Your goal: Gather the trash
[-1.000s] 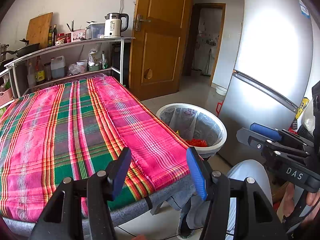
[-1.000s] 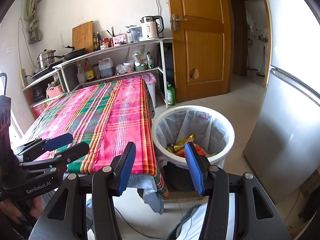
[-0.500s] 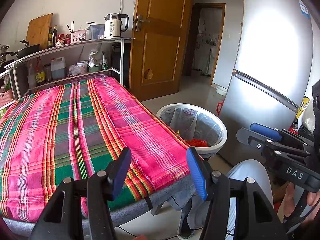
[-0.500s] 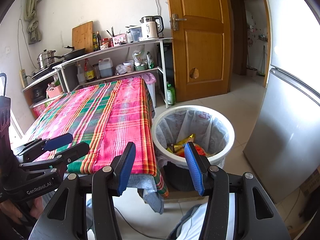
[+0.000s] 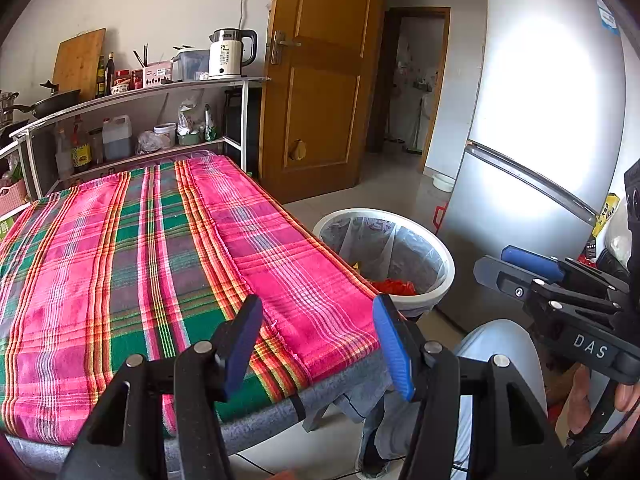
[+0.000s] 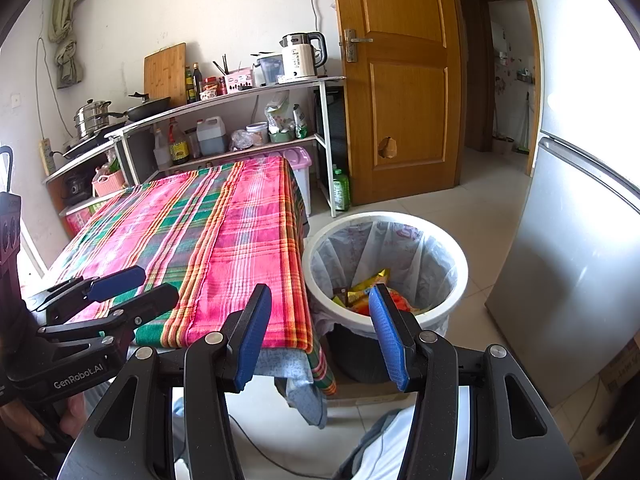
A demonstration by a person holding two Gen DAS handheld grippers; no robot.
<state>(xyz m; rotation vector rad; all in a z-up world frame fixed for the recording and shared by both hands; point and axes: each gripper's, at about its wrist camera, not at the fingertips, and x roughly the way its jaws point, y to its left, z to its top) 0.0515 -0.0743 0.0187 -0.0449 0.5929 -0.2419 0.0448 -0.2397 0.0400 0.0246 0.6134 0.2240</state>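
Note:
A white trash bin [image 6: 460,264] with a clear liner stands on the floor right of the table; red and yellow wrappers [image 6: 366,286] lie inside it. The bin also shows in the left wrist view [image 5: 448,264]. My left gripper [image 5: 316,344] is open and empty over the table's near edge; it also shows in the right wrist view [image 6: 120,292]. My right gripper [image 6: 318,334] is open and empty, held in front of the bin; it also shows in the left wrist view [image 5: 520,268].
The table wears a pink and green plaid cloth [image 5: 140,248]. A shelf rack [image 6: 224,96] with a kettle, bottles and pans stands behind it. A wooden door [image 6: 400,80] is at the back and a silver fridge [image 6: 580,240] at the right.

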